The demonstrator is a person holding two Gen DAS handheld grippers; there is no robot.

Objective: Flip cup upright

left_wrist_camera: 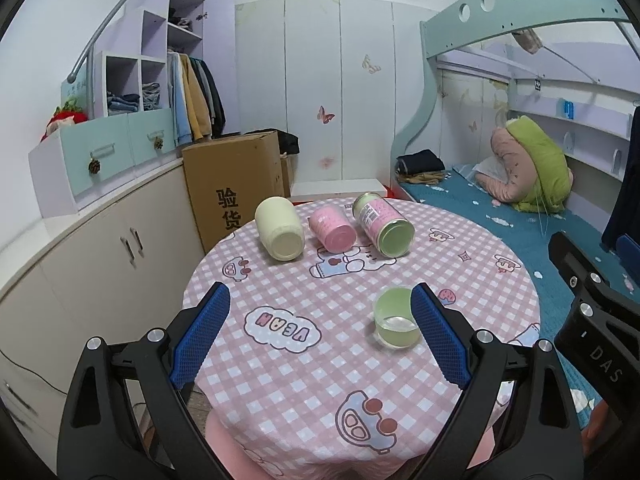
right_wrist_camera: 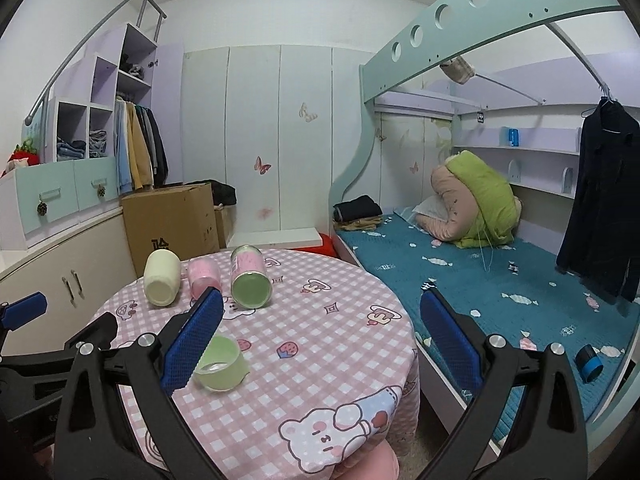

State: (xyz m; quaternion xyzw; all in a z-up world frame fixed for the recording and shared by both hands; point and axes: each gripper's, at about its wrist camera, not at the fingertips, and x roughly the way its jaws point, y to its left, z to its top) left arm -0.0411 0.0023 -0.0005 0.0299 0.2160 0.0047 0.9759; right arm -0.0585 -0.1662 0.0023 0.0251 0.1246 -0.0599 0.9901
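We are hovering both tongs, left tongs (left_wrist_camera: pixel 320 320) and right tongs (right_wrist_camera: pixel 322 330), spread wide and empty. The green cup (left_wrist_camera: pixel 396 322) is sitting near the bench's (left_wrist_camera: pixel 320 380) right edge; whether it is upright is unclear. Three cups are lying at the far edge; next we judge one needs grasping.

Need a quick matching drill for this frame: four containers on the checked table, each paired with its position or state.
1. cream plastic jar
2. small pink cup
3. tall green-bottomed can
4. pale green translucent cup

a. standing alone, near edge
b. lying, middle of the row
c. lying, leftmost of the row
d. lying, rightmost of the row

Pairs: 1-c, 2-b, 3-d, 4-a
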